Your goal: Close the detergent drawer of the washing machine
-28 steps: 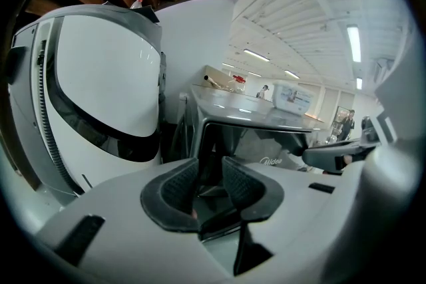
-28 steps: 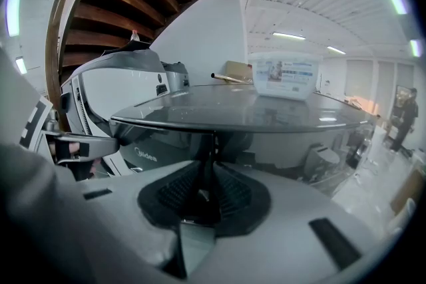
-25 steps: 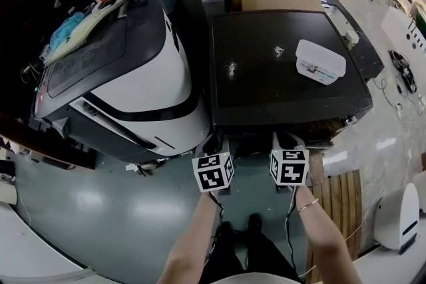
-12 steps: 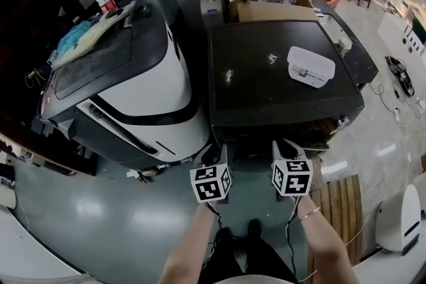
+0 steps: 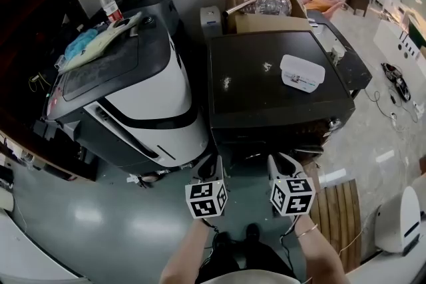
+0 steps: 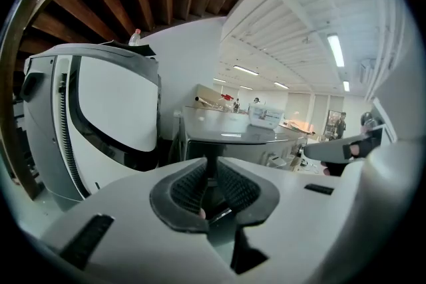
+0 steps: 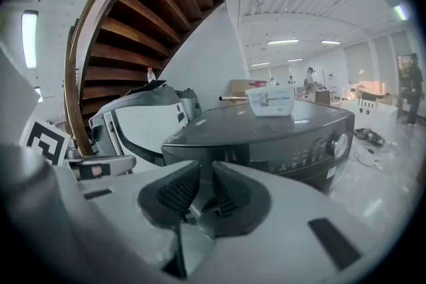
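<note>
A dark grey front-loading washing machine [image 5: 273, 90] stands in the middle. In the right gripper view its control strip [image 7: 266, 143] carries a round knob [image 7: 339, 143]. The drawer end of that strip, at the left, looks flush, though it is dim. My left gripper [image 5: 212, 168] and right gripper [image 5: 283, 164] hang side by side just in front of the machine's front, touching nothing. The left gripper [image 6: 210, 166] is closing, with a narrow gap and nothing between its pads. On the right gripper [image 7: 205, 173] the pads also stand slightly apart and empty.
A white box [image 5: 301, 73] lies on the dark machine's top. A white-and-black machine [image 5: 140, 96] stands at the left with a cloth [image 5: 100, 40] and a bottle [image 5: 110, 3] on it. Behind is a cardboard box [image 5: 249, 20] with a water jug [image 5: 269, 0]. A wooden slat mat [image 5: 336, 209] lies at the right.
Both grippers have drawn back from the dark machine's front toward the person. The head view has tilted, so more of the room behind shows.
</note>
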